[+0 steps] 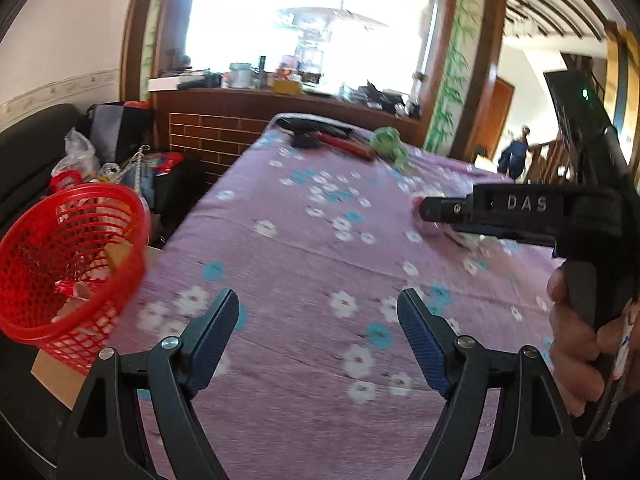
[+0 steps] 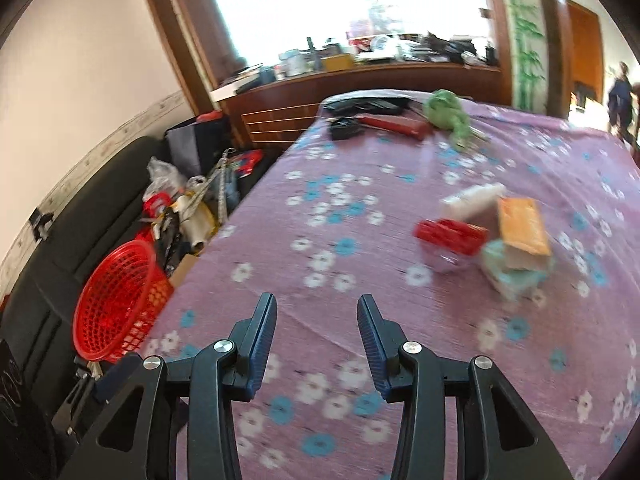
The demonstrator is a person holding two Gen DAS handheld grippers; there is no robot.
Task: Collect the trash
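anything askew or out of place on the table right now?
Yes: a loose heap of trash sits right of centre on the purple floral tablecloth: a white bottle lying on its side, a red-lidded clear container tipped over, and an orange packet leaning on a pale green pack. Nothing looks spilled. Red basket is off the table's left edge.

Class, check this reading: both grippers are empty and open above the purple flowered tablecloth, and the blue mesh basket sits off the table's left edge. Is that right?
One thing is wrong: the mesh basket is red, not blue, as the right wrist view shows. The rest stands: the left gripper and right gripper are open and empty above the purple flowered tablecloth, with the basket off the table's left edge.
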